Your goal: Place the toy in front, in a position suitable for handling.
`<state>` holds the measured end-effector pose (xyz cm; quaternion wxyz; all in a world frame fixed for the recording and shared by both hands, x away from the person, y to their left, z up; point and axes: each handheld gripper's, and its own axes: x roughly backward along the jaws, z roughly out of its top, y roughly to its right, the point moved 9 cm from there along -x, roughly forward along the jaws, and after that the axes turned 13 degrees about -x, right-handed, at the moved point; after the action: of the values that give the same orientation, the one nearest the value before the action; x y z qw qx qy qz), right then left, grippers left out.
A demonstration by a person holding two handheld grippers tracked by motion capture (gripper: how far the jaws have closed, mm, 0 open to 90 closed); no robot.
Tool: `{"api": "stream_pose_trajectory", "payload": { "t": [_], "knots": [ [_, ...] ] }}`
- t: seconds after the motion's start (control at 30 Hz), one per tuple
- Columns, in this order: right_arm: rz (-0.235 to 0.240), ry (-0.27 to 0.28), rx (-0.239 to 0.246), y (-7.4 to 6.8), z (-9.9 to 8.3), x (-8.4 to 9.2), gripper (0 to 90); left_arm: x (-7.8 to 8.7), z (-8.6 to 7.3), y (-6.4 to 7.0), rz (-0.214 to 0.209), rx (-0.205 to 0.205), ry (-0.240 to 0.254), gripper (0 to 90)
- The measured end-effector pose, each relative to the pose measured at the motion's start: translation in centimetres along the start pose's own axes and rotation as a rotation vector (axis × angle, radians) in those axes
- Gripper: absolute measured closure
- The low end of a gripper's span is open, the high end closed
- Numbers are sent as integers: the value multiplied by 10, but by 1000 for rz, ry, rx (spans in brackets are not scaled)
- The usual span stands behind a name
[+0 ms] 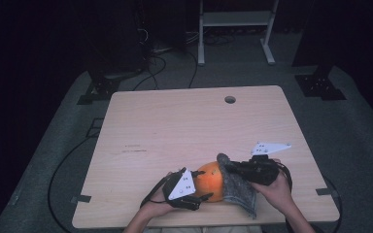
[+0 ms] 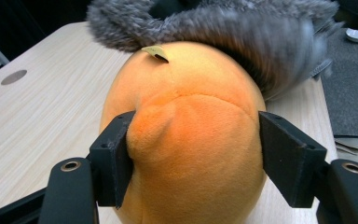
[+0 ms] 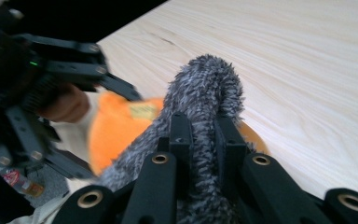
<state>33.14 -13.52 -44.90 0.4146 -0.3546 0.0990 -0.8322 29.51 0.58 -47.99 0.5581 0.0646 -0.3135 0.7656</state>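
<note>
1. Orange plush toy (image 2: pixel 186 140), rounded, pumpkin-like, small yellowish tag on top; sits near front edge of wooden table (image 1: pixel 175 126), between both hands.
2. Grey fuzzy cloth (image 3: pixel 205 93) draped over far side of plush, touching it; hangs down to tabletop on the right in high view.
3. Left gripper (image 2: pixel 193 154) clamped on orange plush toy, pads pressing into both flanks, fabric bulging at left pad; serves as the anchor.
4. Right gripper (image 3: pixel 204 140) pinched shut on grey fuzzy cloth, pile squeezed between the jaws, just above the plush.
5. Likely step: wiping or rubbing plush with cloth, or pulling cloth across it.
6. To do well: keep left clamp steady and low so plush cannot roll; move cloth in short strokes over top surface; keep pinch deep in the pile so cloth cannot slip out.
7. Risk, judged: soft plush deforming and popping out of left pads if pushed hard sideways; cloth edge catching on tag.
</note>
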Motion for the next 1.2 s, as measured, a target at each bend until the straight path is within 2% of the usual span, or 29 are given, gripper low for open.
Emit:
{"api": "stream_pose_trajectory", "payload": {
  "t": [0.07,0.13,0.2,0.27,0.33,0.43,0.53,0.6,0.7,0.77,0.83,0.9,1.0,1.07,1.2],
  "knots": [
    [3,1,-36,8,-2,1,796,1,0,-1,-7,10,1,308],
    [17,4,-58,8,-3,2,796,0,3,-3,-4,64,24,249],
    [24,13,-46,3,-2,2,796,-2,7,-6,-5,125,31,187],
    [50,21,-27,-6,0,1,796,-3,5,-6,-3,112,23,204],
    [35,16,-14,-5,-1,0,796,-1,2,-6,-2,100,14,276],
    [50,8,-70,5,-2,-1,796,1,-1,-7,-2,98,10,317],
    [-7,-6,-90,20,-7,0,796,3,-6,-9,-10,107,12,322],
    [1,-6,-109,23,-9,1,796,5,-9,-10,-18,116,16,323],
    [45,17,-114,16,-6,4,796,7,-11,-11,-25,120,16,323],
    [40,17,-91,11,-4,2,796,9,-13,-12,-32,116,9,323],
    [39,1,-103,14,-7,-1,795,10,-14,-12,-35,115,5,323],
    [56,-14,-140,18,-9,-3,795,11,-15,-13,-38,114,11,323],
    [22,-30,-142,24,-13,-2,794,12,-16,-12,-49,114,14,323],
    [25,-30,-147,24,-13,-1,794,13,-17,-12,-54,115,13,324],
    [74,18,-132,11,-3,2,790,14,-18,-12,-66,114,18,326]
  ]
}}
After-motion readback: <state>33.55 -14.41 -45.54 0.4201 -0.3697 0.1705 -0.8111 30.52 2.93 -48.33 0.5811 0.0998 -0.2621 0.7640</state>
